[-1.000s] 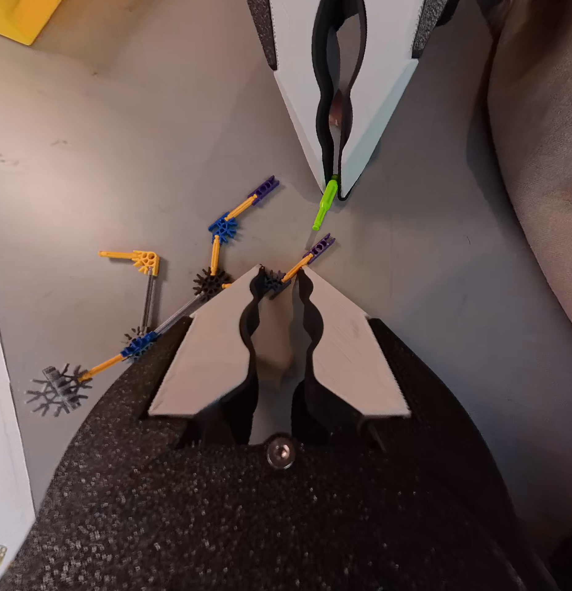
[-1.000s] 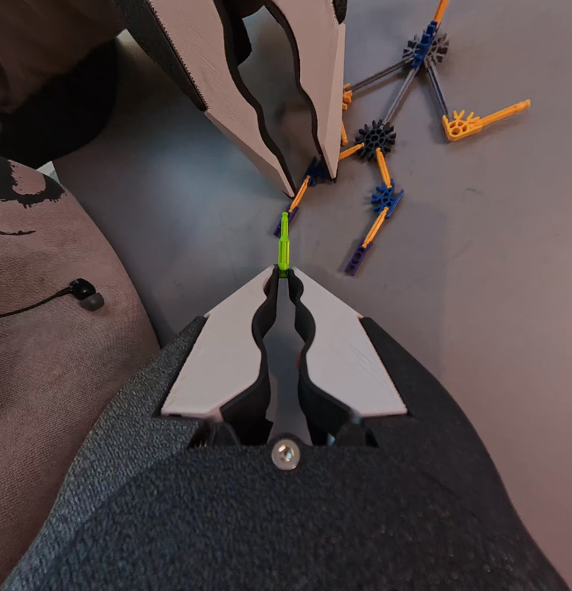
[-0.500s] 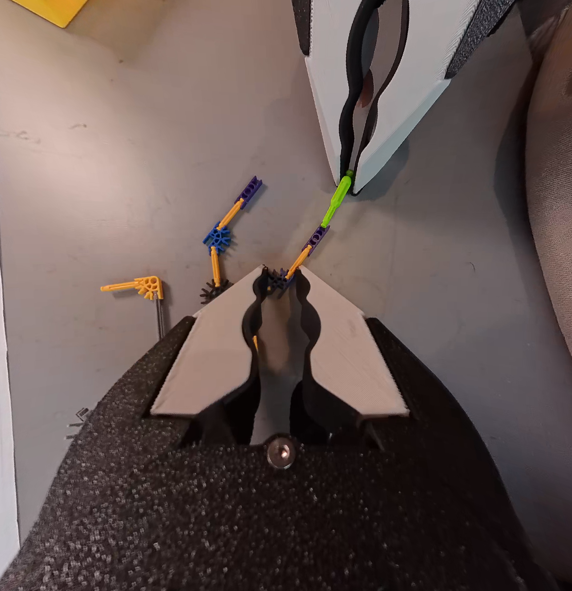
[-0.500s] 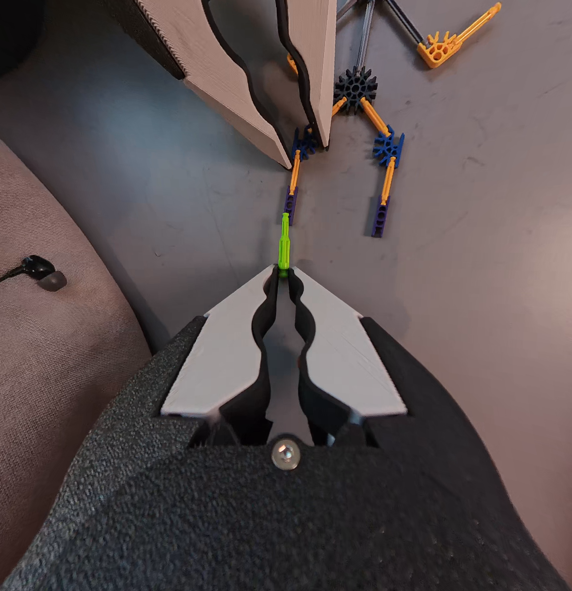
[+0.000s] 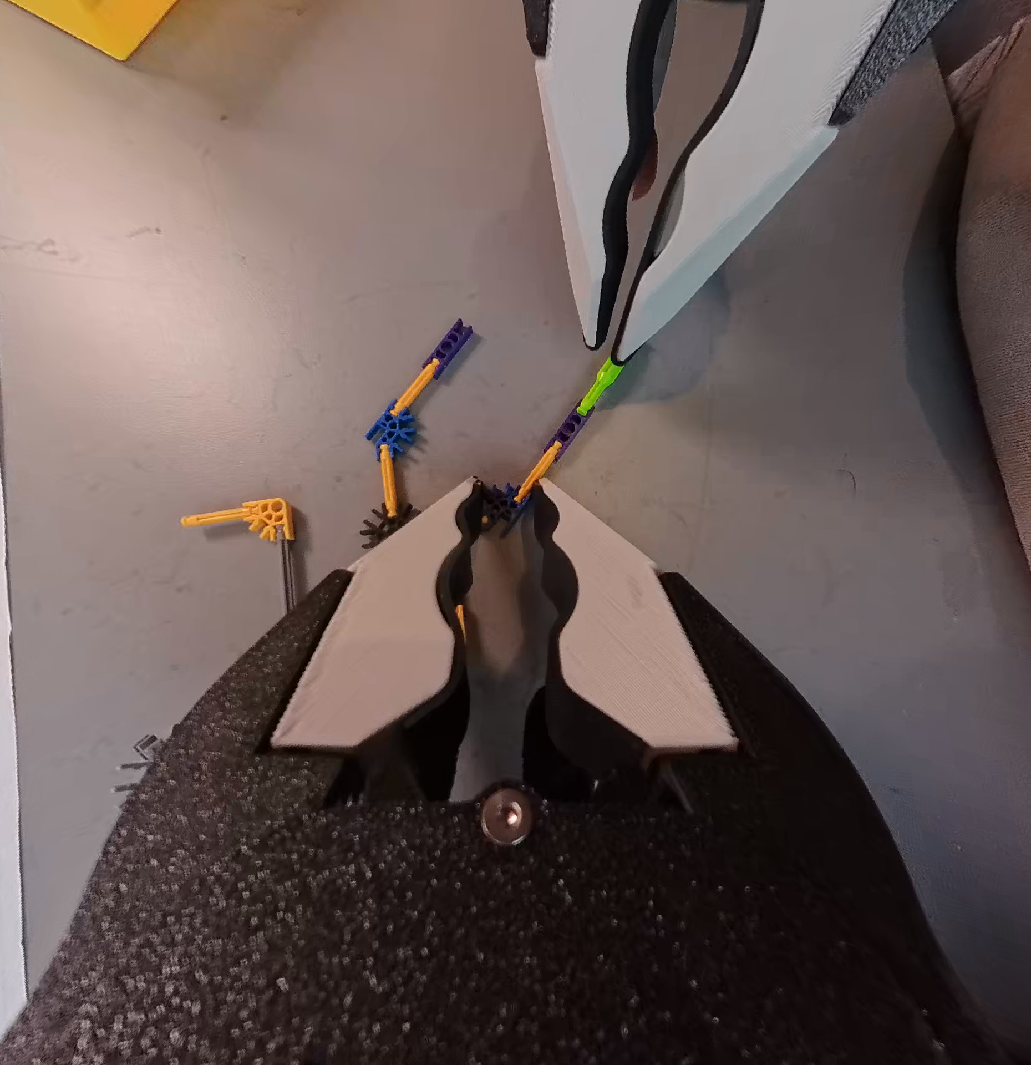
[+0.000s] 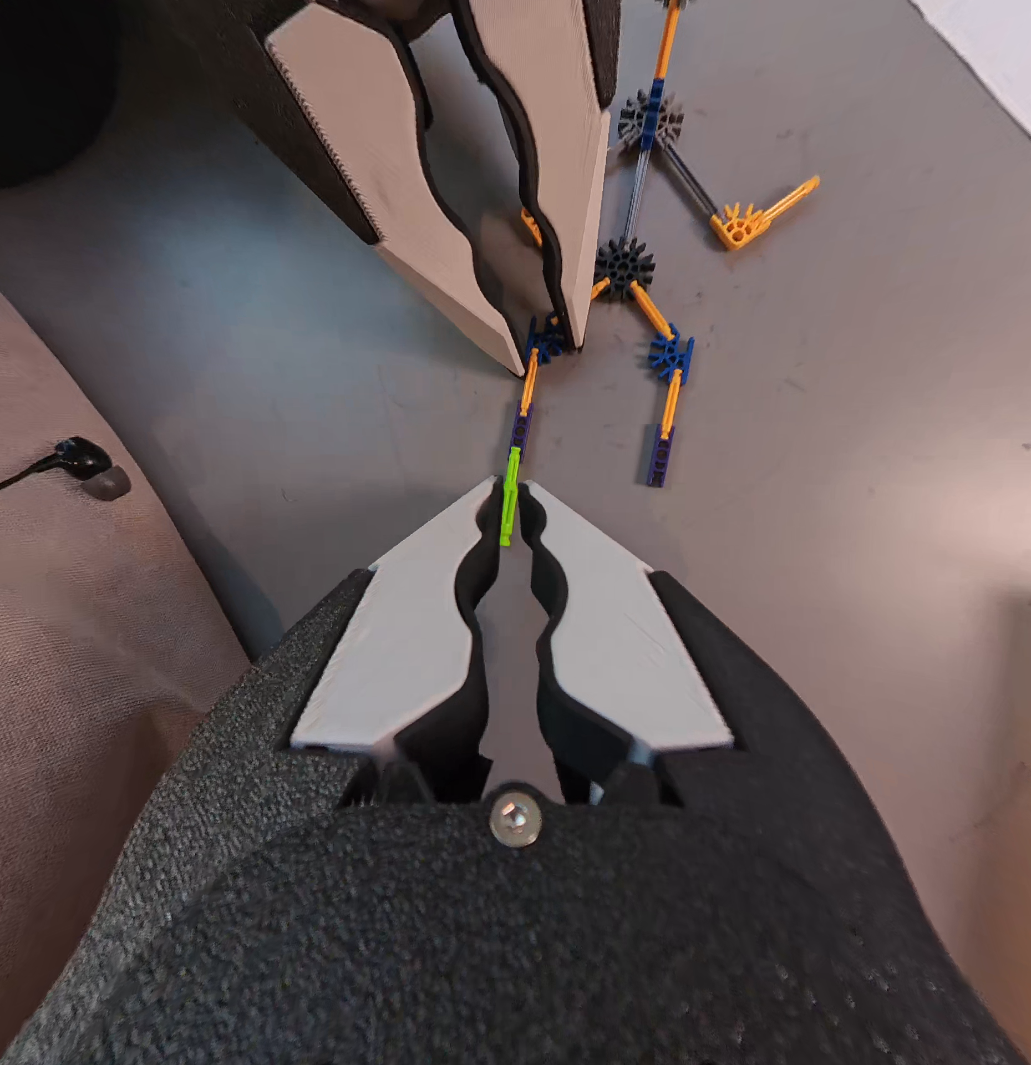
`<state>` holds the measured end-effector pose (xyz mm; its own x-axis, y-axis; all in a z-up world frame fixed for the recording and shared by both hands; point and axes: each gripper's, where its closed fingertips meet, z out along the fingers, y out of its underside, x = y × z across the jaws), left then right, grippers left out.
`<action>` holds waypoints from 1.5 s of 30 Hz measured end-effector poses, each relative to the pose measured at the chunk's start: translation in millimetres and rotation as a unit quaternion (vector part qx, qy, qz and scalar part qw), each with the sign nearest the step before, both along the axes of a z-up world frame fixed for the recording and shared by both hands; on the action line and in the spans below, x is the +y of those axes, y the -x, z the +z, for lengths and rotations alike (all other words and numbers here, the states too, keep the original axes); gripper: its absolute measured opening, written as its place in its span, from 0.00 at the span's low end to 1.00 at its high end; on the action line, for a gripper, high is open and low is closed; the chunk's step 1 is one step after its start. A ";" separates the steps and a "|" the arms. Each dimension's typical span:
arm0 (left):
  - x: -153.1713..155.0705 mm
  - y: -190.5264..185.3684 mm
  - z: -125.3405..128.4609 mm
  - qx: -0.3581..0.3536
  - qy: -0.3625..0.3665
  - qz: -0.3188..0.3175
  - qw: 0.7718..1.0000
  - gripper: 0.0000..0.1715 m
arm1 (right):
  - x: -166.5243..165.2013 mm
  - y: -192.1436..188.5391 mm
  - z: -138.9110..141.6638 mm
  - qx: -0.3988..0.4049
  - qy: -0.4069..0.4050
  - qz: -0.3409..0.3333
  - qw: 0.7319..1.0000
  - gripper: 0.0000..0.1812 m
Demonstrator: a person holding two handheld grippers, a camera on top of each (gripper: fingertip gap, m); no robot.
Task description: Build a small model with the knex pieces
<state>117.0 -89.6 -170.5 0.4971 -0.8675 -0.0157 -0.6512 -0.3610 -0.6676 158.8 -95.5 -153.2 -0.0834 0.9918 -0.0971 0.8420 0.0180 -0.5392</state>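
Observation:
A toy figure of rods and connectors lies on the grey table (image 5: 789, 518). My left gripper (image 5: 504, 488) is shut on a blue connector (image 5: 508, 500) of that figure; it also shows in the right wrist view (image 6: 540, 341) between the left fingertips. An orange rod (image 5: 537, 469) runs from it to a purple connector (image 5: 567, 432). My right gripper (image 6: 510, 481) is shut on a green rod (image 6: 509, 507), whose front end meets the purple connector (image 6: 521, 426). The rod's rear end reaches back between the fingers. The right gripper (image 5: 605, 348) comes in from the top in the left wrist view, with the green rod (image 5: 599, 387) at its tips.
The rest of the figure lies beside it: a black connector (image 6: 623, 266), a second blue connector (image 6: 669, 354), a second purple connector (image 6: 658, 455), a yellow corner connector (image 6: 737, 225). Pinkish fabric (image 6: 69, 605) with a black earbud (image 6: 86, 461) borders the table. A yellow object (image 5: 109, 23) lies at the far corner. There is about 5 cm between the tips of the two grippers.
My right gripper moved the green rod forward until its tip met the purple connector. The rod slid back between the pads. My left gripper closed a little on the blue connector and holds it.

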 end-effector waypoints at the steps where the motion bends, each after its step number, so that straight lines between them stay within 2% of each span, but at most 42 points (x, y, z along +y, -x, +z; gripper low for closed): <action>1: 0.0 0.0 0.0 0.000 0.000 0.000 1.000 0.10 | 0.8 2.3 -0.4 0.002 -0.005 0.000 1.000 0.00; 14: 0.2 0.0 -0.2 -0.008 0.001 -0.003 1.000 0.10 | -1.8 8.4 -14.5 -0.038 -0.035 0.027 0.998 0.00; 23: 0.5 0.1 -0.3 -0.008 -0.001 -0.007 1.000 0.10 | -3.4 9.8 -16.7 -0.100 -0.068 0.102 0.987 0.00; 28: 0.2 -0.1 0.1 -0.012 -0.024 -0.026 0.999 0.10 | -6.7 9.1 -13.1 -0.044 -0.042 0.101 0.993 0.01; 30: 0.3 -0.4 0.6 -0.010 -0.044 -0.042 0.998 0.10 | -13.4 10.1 -1.2 0.001 0.001 0.095 0.995 0.06; 33: 0.9 4.6 3.7 -0.003 -0.055 -0.046 0.997 0.12 | -5.8 12.7 16.1 0.058 0.019 0.067 0.996 0.07; 36: 7.2 27.8 27.5 -0.031 -0.057 -0.006 0.998 0.14 | 5.5 9.0 19.7 0.083 0.016 0.040 0.996 0.07; 39: 12.0 77.1 42.9 -0.018 -0.058 0.072 0.996 0.14 | 10.8 2.5 17.7 0.096 0.015 0.027 0.995 0.07; 42: 4.0 125.2 32.9 0.017 -0.035 0.153 0.987 0.14 | 13.1 0.0 18.7 0.117 0.026 0.015 0.993 0.07; 45: -4.3 144.4 17.2 0.012 -0.006 0.212 0.977 0.13 | 14.5 2.7 21.1 0.136 0.043 0.007 0.990 0.07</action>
